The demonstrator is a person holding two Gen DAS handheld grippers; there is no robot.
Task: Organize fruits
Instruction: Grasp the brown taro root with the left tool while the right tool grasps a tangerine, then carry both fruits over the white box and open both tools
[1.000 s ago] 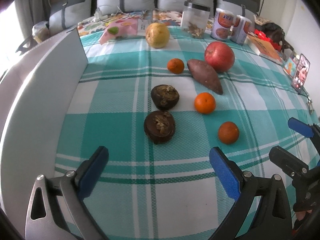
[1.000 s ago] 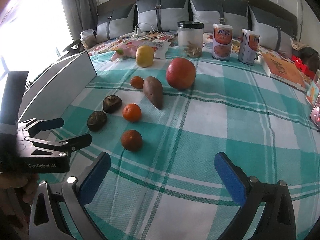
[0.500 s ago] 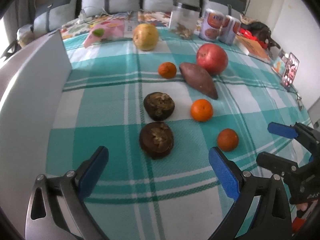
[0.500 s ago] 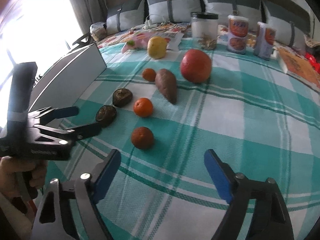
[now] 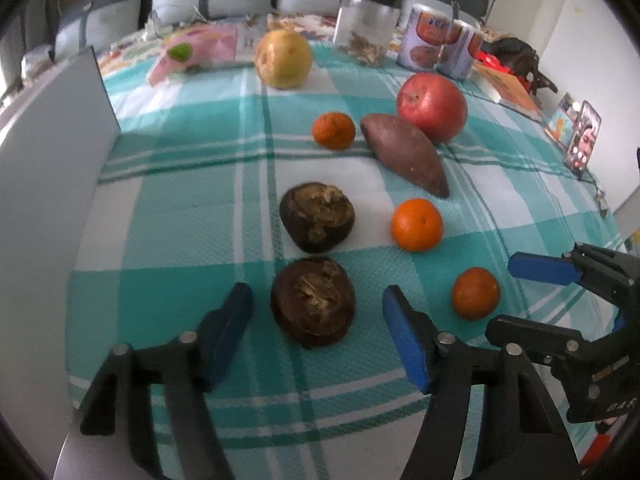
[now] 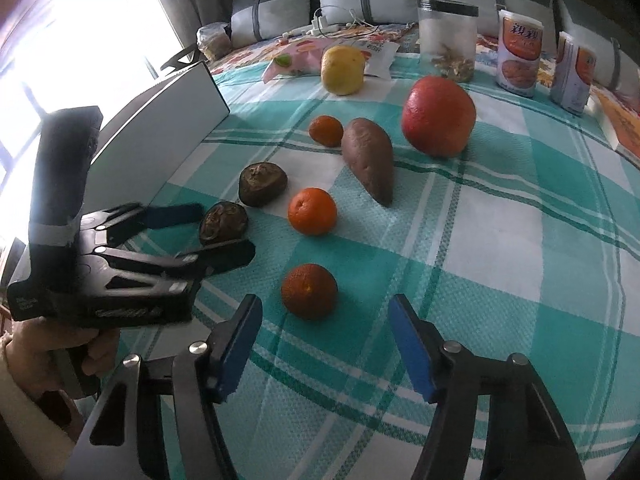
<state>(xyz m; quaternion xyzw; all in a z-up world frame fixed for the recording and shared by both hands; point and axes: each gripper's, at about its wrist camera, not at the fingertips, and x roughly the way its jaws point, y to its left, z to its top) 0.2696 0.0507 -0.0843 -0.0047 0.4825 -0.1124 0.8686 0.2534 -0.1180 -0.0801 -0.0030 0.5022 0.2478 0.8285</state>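
Note:
Fruit lies on a teal plaid cloth (image 5: 192,184). My left gripper (image 5: 316,334) is open, its blue pads either side of the near dark brown fruit (image 5: 313,301), not touching; it also shows in the right wrist view (image 6: 204,230). A second dark brown fruit (image 5: 317,217) lies behind. My right gripper (image 6: 326,346) is open just short of the nearest tangerine (image 6: 309,290), also in the left wrist view (image 5: 475,293). Beyond lie another tangerine (image 5: 417,224), a sweet potato (image 5: 404,154), a small tangerine (image 5: 333,130), a red apple (image 5: 432,106) and a yellow pear (image 5: 283,58).
A white box wall (image 5: 52,168) stands along the left edge. At the back are a clear jar (image 5: 366,26), two cans (image 5: 438,42), a pink packet (image 5: 192,50) and pillows. A book (image 5: 506,88) and a phone (image 5: 582,140) lie at the right.
Both grippers moved forward and down toward the fruit. The left pads now flank the near brown fruit and have narrowed. The right gripper closed in on the nearest tangerine and narrowed too.

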